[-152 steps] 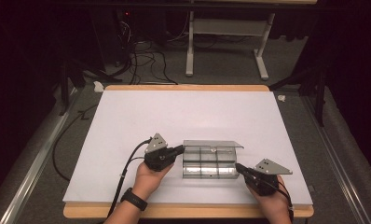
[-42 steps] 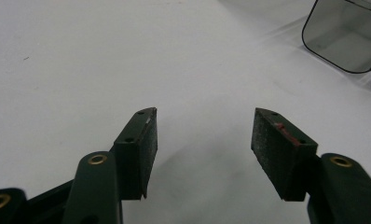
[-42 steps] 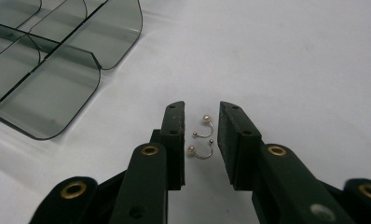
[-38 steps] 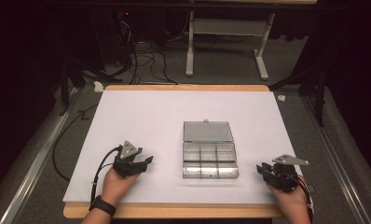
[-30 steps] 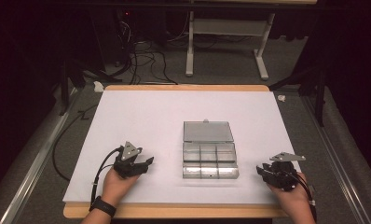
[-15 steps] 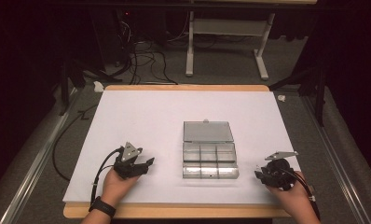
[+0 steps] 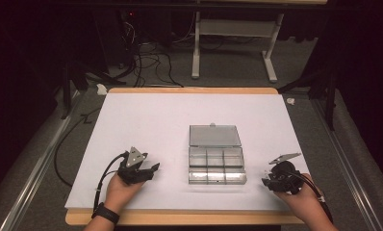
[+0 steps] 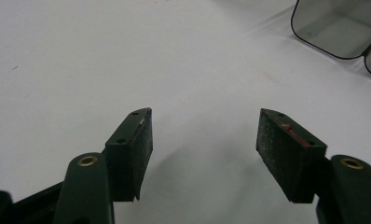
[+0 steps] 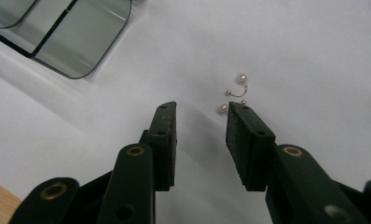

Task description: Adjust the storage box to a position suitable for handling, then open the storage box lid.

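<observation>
A clear plastic compartment box [image 7: 216, 164] lies open mid-table, its lid [image 7: 214, 136] folded back flat. To the box's left, my left gripper [image 7: 151, 169] rests low on the white sheet, open wide with nothing between its pads [image 8: 204, 119]; a corner of the box [image 8: 342, 25] shows far right. Near the table's front right, my right gripper [image 7: 266, 181] is open with a narrower gap [image 9: 201, 112]. Tiny pearl beads on a thin wire [image 9: 237, 90] lie on the sheet just beyond its right fingertip [image 9: 239, 116]; one pearl [image 9: 223, 108] almost touches that tip. Nothing is held.
A white sheet [image 7: 146, 120] covers the wooden table, whose front edge [image 7: 180, 219] runs close behind both hands. The box's rounded corner [image 9: 76, 42] lies left and ahead of my right gripper. Cables and a metal stand are on the floor beyond the table.
Five seconds ago both grippers were at the box with its lid half raised; now the lid lies flat and both are away. Over the last second my right gripper edged slightly left.
</observation>
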Demonstrator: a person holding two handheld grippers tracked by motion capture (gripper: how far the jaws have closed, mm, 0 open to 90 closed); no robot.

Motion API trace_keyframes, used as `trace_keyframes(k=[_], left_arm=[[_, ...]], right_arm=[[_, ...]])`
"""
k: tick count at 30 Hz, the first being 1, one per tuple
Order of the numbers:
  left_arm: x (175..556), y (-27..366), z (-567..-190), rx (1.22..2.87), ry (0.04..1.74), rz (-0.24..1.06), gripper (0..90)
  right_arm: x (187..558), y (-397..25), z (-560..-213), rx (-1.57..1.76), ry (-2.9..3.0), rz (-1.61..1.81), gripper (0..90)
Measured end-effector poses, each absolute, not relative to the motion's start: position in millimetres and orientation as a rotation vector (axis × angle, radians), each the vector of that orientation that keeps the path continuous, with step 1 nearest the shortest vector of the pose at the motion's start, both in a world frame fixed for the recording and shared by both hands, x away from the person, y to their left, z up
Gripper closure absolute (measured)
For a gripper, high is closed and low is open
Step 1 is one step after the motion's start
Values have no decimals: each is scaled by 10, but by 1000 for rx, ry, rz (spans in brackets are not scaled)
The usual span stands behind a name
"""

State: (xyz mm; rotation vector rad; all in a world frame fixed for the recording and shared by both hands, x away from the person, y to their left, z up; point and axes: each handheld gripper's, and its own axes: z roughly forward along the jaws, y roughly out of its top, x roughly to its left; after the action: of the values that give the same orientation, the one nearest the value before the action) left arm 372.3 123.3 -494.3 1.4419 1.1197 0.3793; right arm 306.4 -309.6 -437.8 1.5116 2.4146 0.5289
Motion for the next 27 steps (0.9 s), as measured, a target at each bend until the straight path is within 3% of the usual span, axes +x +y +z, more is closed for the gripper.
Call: trace_keyframes(k=[27], left_arm=[[3725, 1234, -4943, 1449, 1120, 373, 368]], right_arm=[[3315, -3100, -4395, 1504, 2515, 379, 723]])
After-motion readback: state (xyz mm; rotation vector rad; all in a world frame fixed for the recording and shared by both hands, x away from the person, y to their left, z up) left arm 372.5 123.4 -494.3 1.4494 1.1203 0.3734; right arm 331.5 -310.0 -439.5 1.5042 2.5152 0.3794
